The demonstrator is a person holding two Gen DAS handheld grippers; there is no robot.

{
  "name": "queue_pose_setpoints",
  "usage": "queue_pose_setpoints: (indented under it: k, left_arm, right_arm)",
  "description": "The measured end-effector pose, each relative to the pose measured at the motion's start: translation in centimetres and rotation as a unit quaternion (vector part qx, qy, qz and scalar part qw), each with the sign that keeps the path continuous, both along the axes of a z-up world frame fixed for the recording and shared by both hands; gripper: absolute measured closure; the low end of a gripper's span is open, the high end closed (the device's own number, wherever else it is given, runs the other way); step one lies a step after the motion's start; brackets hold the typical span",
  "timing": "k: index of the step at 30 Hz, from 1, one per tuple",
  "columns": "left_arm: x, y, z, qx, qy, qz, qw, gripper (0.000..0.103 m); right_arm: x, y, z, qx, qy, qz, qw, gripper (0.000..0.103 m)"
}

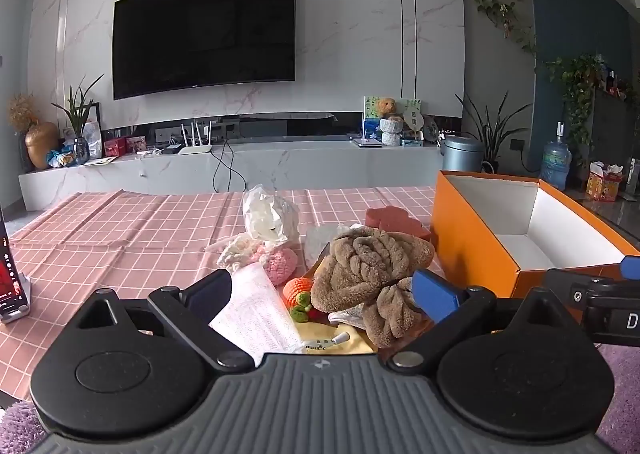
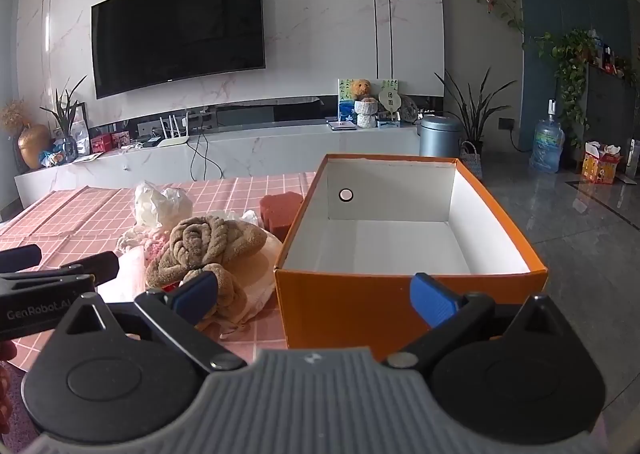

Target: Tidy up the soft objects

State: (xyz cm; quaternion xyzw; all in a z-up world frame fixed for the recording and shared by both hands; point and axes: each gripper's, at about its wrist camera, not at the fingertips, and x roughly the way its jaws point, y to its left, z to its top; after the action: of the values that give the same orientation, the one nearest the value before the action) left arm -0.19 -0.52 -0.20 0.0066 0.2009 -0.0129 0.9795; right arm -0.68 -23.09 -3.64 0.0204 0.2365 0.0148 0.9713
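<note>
A pile of soft things lies on the pink checked tablecloth (image 1: 120, 230). A knotted brown towel (image 1: 368, 266) sits in front, also in the right wrist view (image 2: 208, 246). Beside it lie a pink and cream crochet piece (image 1: 276, 262), an orange and green crochet toy (image 1: 298, 294), a white sheet (image 1: 256, 314), a crumpled clear bag (image 1: 270, 215) and a dark red sponge (image 1: 394, 219). An empty orange box (image 2: 400, 306) with a white inside stands to the right. My left gripper (image 1: 320, 294) is open just before the pile. My right gripper (image 2: 316, 290) is open in front of the box's near wall.
A phone on a stand (image 1: 12, 286) is at the table's left edge. Behind the table are a low marble TV bench (image 1: 240, 161) and a wall TV (image 1: 204, 33). A grey tiled floor (image 2: 580, 221) lies to the right, a purple rug (image 1: 620, 394) below.
</note>
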Motion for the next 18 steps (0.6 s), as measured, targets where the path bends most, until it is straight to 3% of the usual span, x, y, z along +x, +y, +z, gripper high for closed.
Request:
queue_pose_setpoints:
  k: [18]
  left_arm:
    - [0.08,0.43,-0.18,-0.006,0.009,0.006,0.9999,0.000]
  right_arm:
    - [-0.03,0.02,-0.19,-0.002,0.004,-0.001,1.000,0.003]
